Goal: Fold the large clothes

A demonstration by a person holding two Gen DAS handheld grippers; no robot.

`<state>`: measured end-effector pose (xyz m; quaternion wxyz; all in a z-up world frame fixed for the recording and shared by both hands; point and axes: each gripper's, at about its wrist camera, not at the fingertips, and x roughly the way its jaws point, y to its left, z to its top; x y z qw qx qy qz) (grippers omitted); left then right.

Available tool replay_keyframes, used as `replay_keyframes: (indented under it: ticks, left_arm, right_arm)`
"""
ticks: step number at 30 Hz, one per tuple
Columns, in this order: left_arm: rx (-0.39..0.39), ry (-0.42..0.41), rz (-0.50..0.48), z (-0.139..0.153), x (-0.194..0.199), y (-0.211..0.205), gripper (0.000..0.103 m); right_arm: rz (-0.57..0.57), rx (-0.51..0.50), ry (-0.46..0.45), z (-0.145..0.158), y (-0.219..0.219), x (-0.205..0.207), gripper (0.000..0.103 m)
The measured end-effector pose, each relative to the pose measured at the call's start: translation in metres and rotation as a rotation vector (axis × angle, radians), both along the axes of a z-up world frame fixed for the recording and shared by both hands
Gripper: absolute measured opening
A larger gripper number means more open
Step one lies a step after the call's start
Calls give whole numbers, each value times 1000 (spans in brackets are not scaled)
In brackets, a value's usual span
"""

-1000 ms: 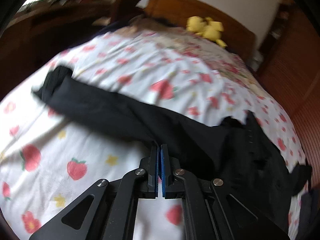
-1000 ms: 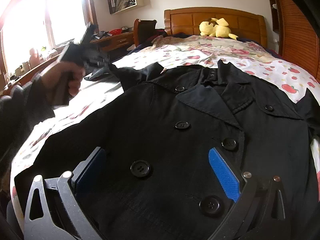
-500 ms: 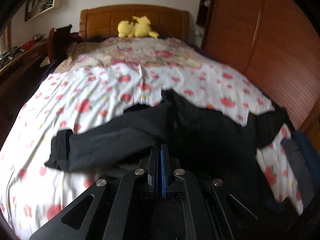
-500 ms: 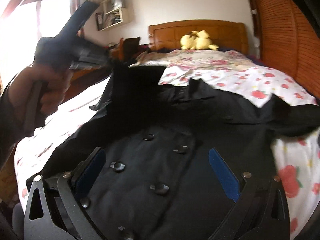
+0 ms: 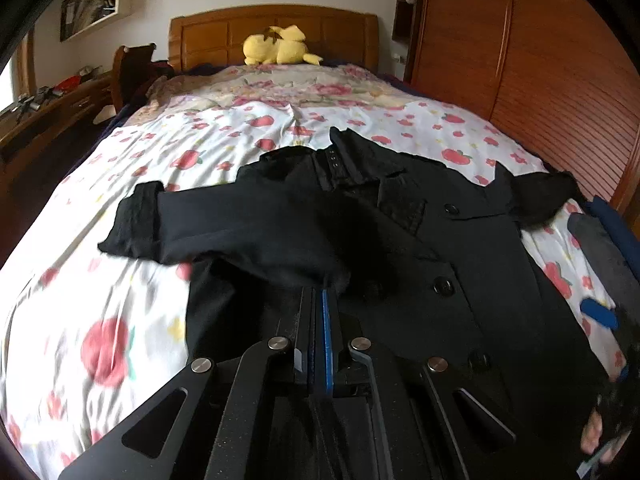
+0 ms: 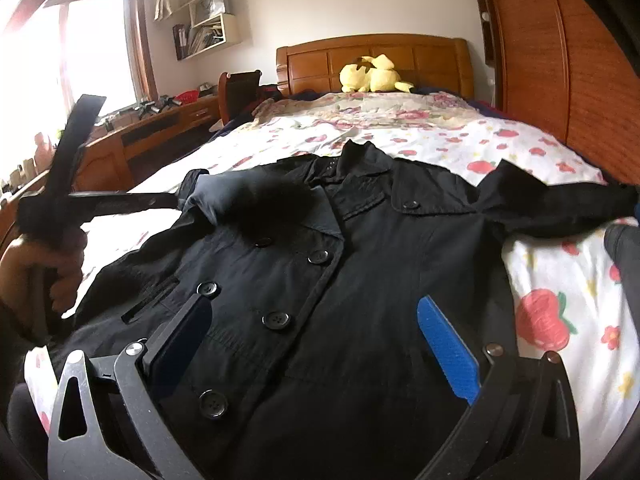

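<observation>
A black double-breasted coat (image 6: 360, 264) lies front-up on the strawberry-print bed (image 6: 440, 140), collar toward the headboard. In the left wrist view my left gripper (image 5: 318, 300) is shut on the coat's left sleeve (image 5: 224, 224), which lies drawn across the coat's chest with its cuff pointing left. In the right wrist view the left gripper (image 6: 160, 200) shows at the left, at the sleeve. My right gripper (image 6: 316, 328) is open and empty, low over the coat's lower front. The coat's right sleeve (image 6: 560, 204) stretches out to the right.
A yellow plush toy (image 6: 372, 74) sits at the wooden headboard (image 6: 372, 60). A wooden wardrobe (image 6: 560, 60) stands along the right of the bed. A desk (image 6: 152, 128) and chair (image 6: 240, 92) stand at the left. Dark folded clothes (image 5: 600, 240) lie at the bed's right edge.
My left gripper has carried the left sleeve from out on the sheet inward over the coat's chest. My right gripper has stayed open over the coat's lower front.
</observation>
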<state>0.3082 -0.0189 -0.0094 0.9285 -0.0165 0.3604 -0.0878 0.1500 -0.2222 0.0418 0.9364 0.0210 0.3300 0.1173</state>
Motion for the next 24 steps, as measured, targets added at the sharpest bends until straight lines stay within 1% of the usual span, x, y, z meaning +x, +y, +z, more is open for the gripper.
replay_keyframes:
  ticks: [4, 7, 11, 13, 14, 15, 16, 19, 20, 22, 24]
  left_arm:
    - [-50, -62, 23, 11, -31, 15, 3]
    - [-80, -103, 41, 19, -54, 30, 4]
    - [-84, -157, 77, 25, -81, 53, 7]
    - [-93, -172, 70, 28, -89, 64, 8]
    - [-80, -186, 81, 30, -94, 70, 9]
    - [-68, -202, 94, 31, -99, 75, 9]
    - [-60, -215, 107, 34, -103, 80, 9]
    - [-77, -233, 128, 37, -116, 96, 11]
    - [-80, -241, 137, 40, -121, 101, 12]
    - [-68, -261, 153, 42, -130, 109, 15]
    - [-51, -286, 174, 44, -141, 113, 21]
  right_arm:
    - [31, -39, -4, 7, 11, 10, 103]
    - [68, -63, -8, 15, 26, 24, 103]
    - [136, -44, 13, 26, 50, 50, 103]
    - [187, -31, 9, 31, 65, 61, 102]
    - [221, -15, 14, 32, 74, 69, 100]
    - [244, -19, 25, 31, 83, 78, 99]
    - [257, -31, 31, 30, 92, 85, 97]
    - [293, -52, 48, 23, 118, 112, 92]
    - [303, -52, 62, 19, 127, 122, 88]
    - [315, -57, 85, 12, 141, 139, 85]
    - [335, -63, 97, 3, 157, 155, 82]
